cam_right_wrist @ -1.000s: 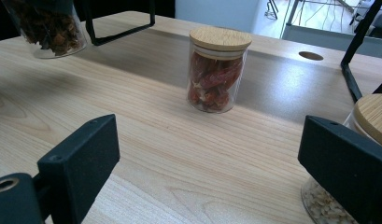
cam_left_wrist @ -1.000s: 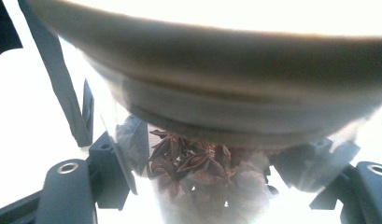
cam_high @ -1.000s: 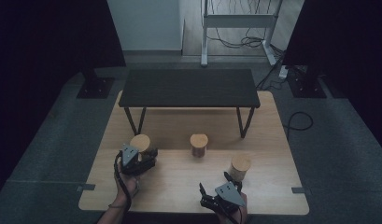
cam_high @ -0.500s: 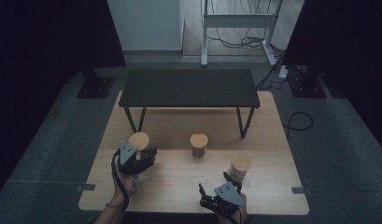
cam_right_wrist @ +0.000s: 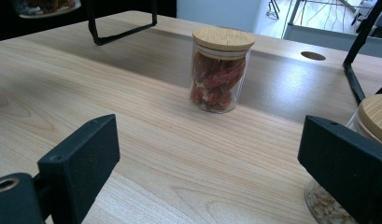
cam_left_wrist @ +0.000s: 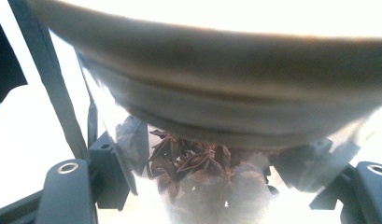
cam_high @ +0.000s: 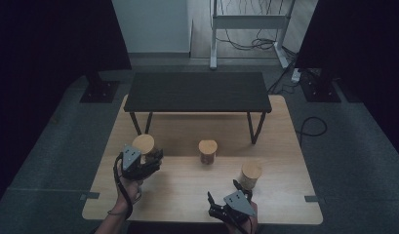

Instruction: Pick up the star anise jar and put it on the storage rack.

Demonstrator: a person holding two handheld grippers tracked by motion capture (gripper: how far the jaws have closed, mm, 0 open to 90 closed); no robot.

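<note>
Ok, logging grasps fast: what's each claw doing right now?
Left claw: closed on the star anise jar.
Right claw: open, holding nothing.

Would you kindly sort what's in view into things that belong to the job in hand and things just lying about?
In the job:
- left gripper, jaws around the star anise jar
- right gripper, open, by the seed jar

Lying about:
- chilli jar, mid-table
- black bench
- floor cables
</note>
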